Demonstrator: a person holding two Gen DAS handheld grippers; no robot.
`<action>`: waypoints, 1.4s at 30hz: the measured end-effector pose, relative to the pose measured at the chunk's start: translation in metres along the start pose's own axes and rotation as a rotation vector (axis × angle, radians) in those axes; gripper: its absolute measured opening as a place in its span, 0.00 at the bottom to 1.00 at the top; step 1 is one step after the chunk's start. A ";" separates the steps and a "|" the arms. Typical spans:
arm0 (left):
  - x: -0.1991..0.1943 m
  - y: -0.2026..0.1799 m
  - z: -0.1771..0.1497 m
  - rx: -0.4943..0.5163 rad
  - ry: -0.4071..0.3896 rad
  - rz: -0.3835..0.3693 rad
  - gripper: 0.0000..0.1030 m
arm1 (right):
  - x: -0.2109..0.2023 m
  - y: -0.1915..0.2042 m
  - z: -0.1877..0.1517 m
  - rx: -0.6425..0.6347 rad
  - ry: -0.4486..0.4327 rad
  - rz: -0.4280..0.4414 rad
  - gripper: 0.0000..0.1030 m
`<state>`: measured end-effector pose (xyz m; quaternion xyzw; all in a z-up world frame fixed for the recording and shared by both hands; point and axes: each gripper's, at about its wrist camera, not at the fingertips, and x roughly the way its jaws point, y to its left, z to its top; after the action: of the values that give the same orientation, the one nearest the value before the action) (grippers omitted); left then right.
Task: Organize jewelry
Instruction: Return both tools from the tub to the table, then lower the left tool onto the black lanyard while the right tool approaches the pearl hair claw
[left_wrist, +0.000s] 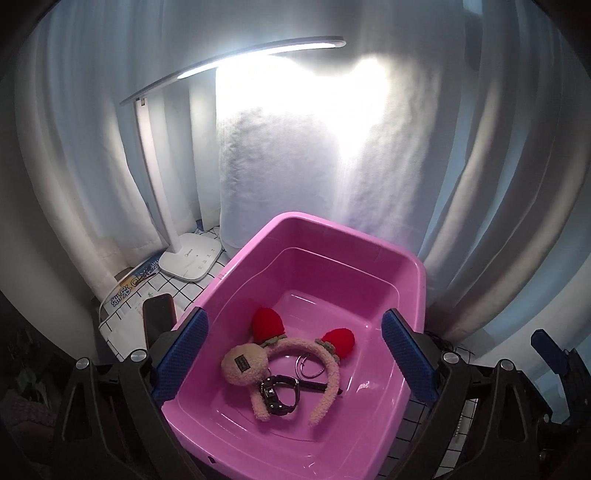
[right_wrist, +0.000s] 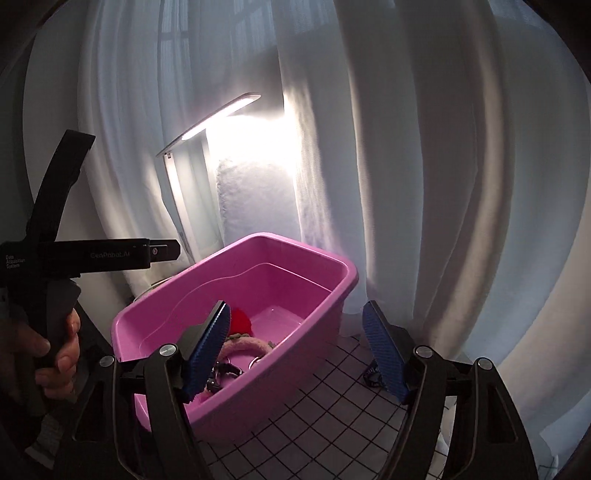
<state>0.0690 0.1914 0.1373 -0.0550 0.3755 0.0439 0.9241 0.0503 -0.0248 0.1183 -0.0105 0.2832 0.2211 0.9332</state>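
Note:
A pink plastic bin (left_wrist: 406, 266) stands on the checked cloth. Inside it lie a fluffy pink headband (left_wrist: 317, 354) with two red strawberry ears, a black watch (left_wrist: 280, 395) and a thin metal ring (left_wrist: 308, 365). My left gripper (left_wrist: 293, 354) hangs above the bin's near side, its blue pads wide apart and nothing between them. In the right wrist view the same bin (right_wrist: 332, 273) sits left of centre. My right gripper (right_wrist: 299, 350) is open over the bin's right wall, holding nothing. A small dark item (right_wrist: 371, 376) lies on the cloth by its right finger.
A lit white desk lamp (left_wrist: 192, 258) stands behind the bin on the left, with a white fabric roll (left_wrist: 280, 166) beside it. White curtains close off the back. A dark phone (left_wrist: 159, 314) lies left of the bin. A hand (right_wrist: 59, 354) holds the left gripper's handle.

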 end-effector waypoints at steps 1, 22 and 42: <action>-0.004 -0.011 -0.004 0.016 0.000 -0.024 0.91 | -0.008 -0.010 -0.013 0.006 0.017 -0.033 0.69; 0.105 -0.179 -0.102 0.164 0.262 -0.253 0.91 | 0.018 -0.122 -0.177 0.331 0.339 -0.149 0.69; 0.240 -0.225 -0.106 0.237 0.390 -0.246 0.91 | 0.083 -0.135 -0.197 0.394 0.366 -0.241 0.69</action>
<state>0.1949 -0.0357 -0.0901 0.0009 0.5396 -0.1247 0.8327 0.0651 -0.1413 -0.1050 0.0976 0.4811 0.0439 0.8701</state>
